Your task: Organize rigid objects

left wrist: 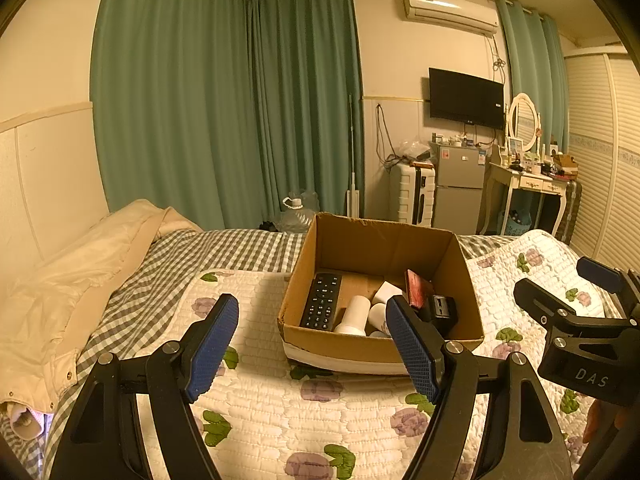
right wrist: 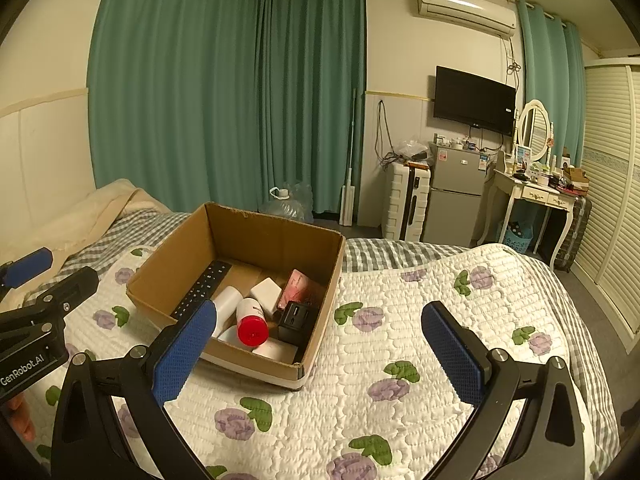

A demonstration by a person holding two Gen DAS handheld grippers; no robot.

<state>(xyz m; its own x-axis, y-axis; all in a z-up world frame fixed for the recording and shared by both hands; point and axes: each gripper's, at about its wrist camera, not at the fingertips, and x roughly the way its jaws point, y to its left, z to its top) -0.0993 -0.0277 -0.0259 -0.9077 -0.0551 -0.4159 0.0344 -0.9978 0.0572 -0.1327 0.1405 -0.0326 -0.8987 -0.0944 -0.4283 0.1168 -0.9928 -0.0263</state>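
An open cardboard box (left wrist: 384,236) (right wrist: 160,264) stands on the flowered quilt. Inside lie a black remote control (left wrist: 322,301) (right wrist: 202,289), a white bottle with a red cap (right wrist: 252,322), a white tube (left wrist: 354,314), a white block (right wrist: 266,290), a pink packet (left wrist: 418,288) (right wrist: 298,284) and a black adapter (left wrist: 442,310) (right wrist: 298,318). My left gripper (left wrist: 310,354) hovers open just before the box, nothing between its blue pads. My right gripper (right wrist: 320,354) is open too, empty, beside the box's near right corner. Each gripper shows at the edge of the other's view.
The flowered quilt (right wrist: 400,320) covers a checked bed sheet (left wrist: 240,246). A cream jacket (left wrist: 60,280) lies at the left. Beyond the bed are green curtains (left wrist: 224,100), a water jug (left wrist: 294,210), a white suitcase (right wrist: 406,200), a small fridge (right wrist: 456,196) and a dressing table (right wrist: 536,194).
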